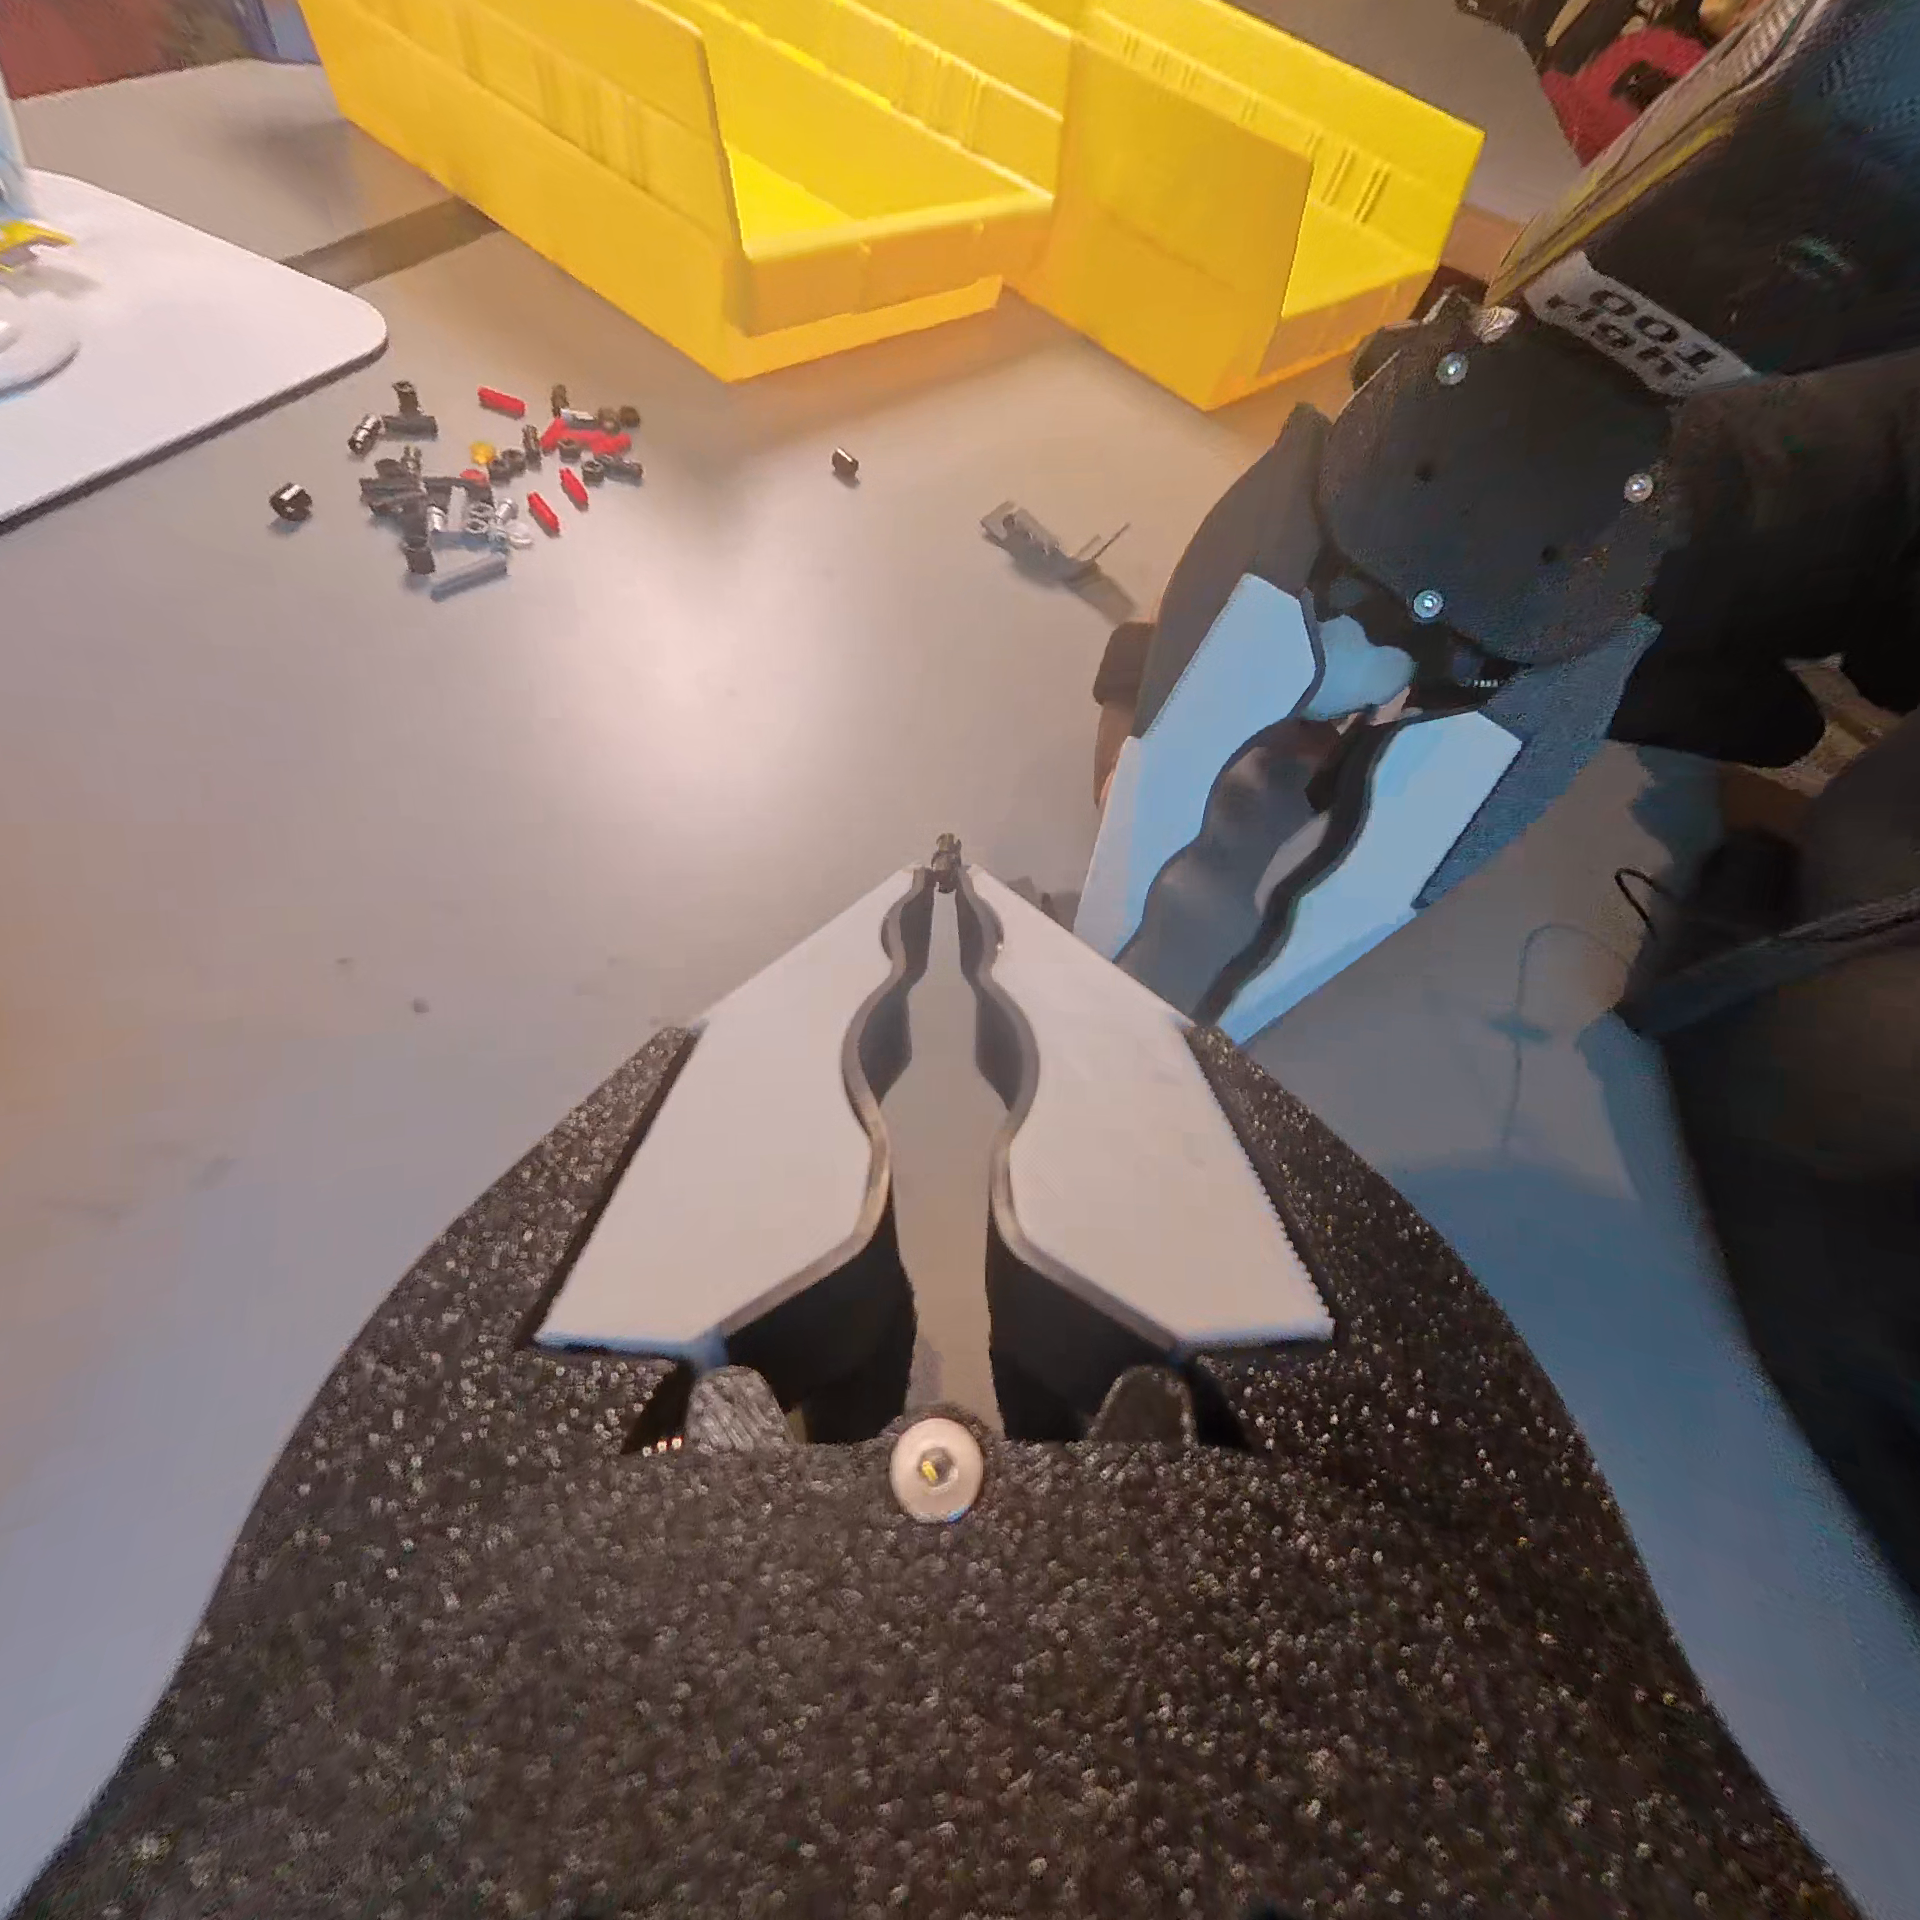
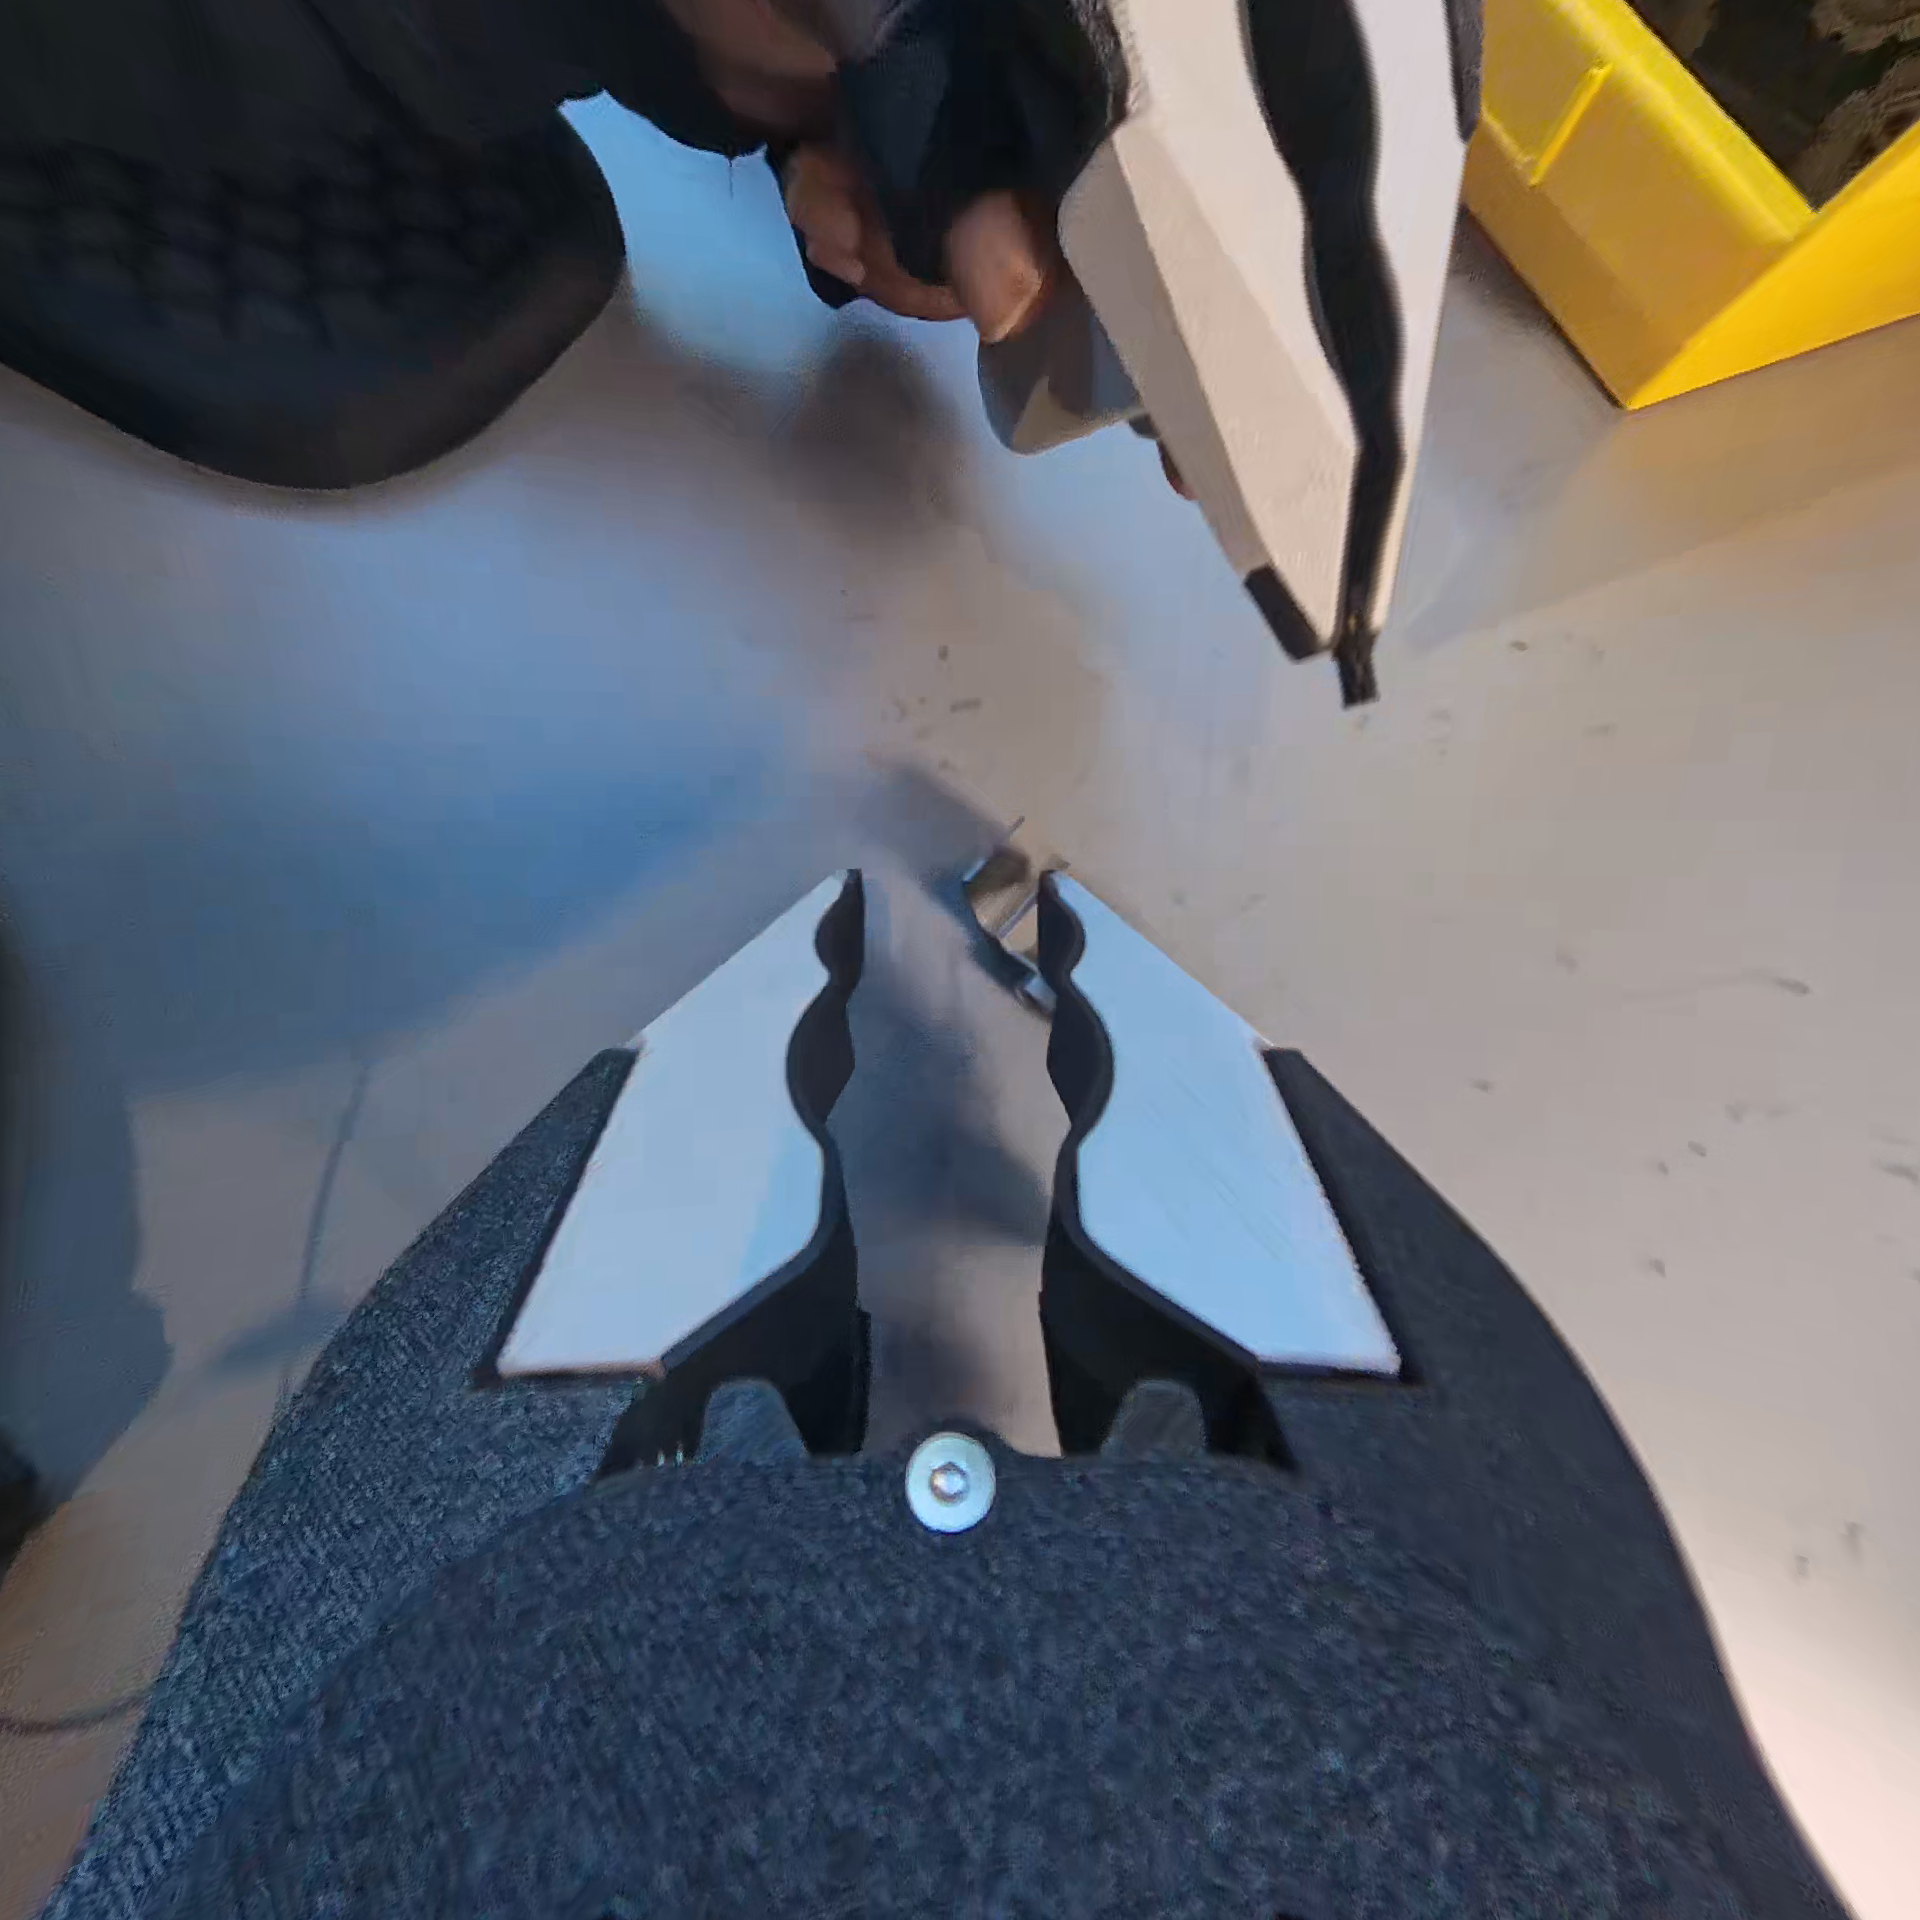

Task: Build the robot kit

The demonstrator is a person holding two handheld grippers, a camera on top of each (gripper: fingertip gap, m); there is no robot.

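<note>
**On a grey table, 2 grippers near scattered small parts**

Over the grey table (image 1: 312, 831), the left gripper (image 1: 945, 883) has its fingers pressed nearly together, pinching a tiny black part (image 1: 945, 854) at the tips. The right gripper (image 2: 951, 883) has its fingers spread, just above a small grey metal piece (image 2: 1003, 914) lying by its right fingertip. Farther off lie a loose pile of black and red small parts (image 1: 488, 473) and 2 yellow bins (image 1: 831, 177).

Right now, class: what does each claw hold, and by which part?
Left claw pinches a tiny black piece at its fingertips, grip point unclear. Right claw holds nothing.
</note>
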